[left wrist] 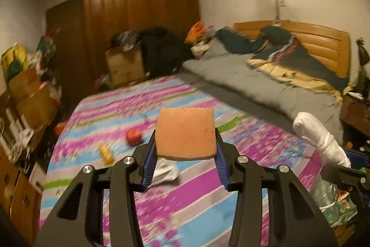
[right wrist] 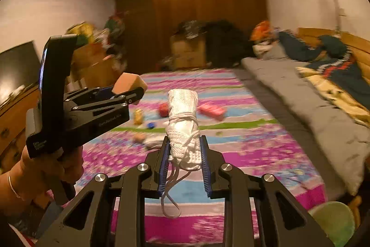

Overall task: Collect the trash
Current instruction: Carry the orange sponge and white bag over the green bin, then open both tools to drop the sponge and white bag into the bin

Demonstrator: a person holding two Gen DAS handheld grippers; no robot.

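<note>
My left gripper [left wrist: 186, 149] is shut on an orange sponge block [left wrist: 186, 132], held above the striped bedspread [left wrist: 185, 196]; it also shows in the right wrist view [right wrist: 133, 93] with the sponge [right wrist: 129, 82]. My right gripper [right wrist: 185, 154] is shut on a white rolled cloth bundle tied with string [right wrist: 183, 122]; the bundle shows at the right in the left wrist view [left wrist: 320, 138]. On the bed lie a red round item [left wrist: 133, 136], a yellow wrapper [left wrist: 106, 153], a white crumpled wrapper [left wrist: 165, 171], a pink packet [right wrist: 211, 110] and a blue cap [right wrist: 151, 125].
A grey quilt [left wrist: 254, 82] and dark clothes [left wrist: 289, 50] cover the bed's right side by the headboard [left wrist: 323, 38]. A brown wardrobe [left wrist: 138, 15] and cardboard boxes [left wrist: 124, 61] stand behind. Cluttered boxes [left wrist: 27, 94] line the left. A green bag [right wrist: 333, 221] sits lower right.
</note>
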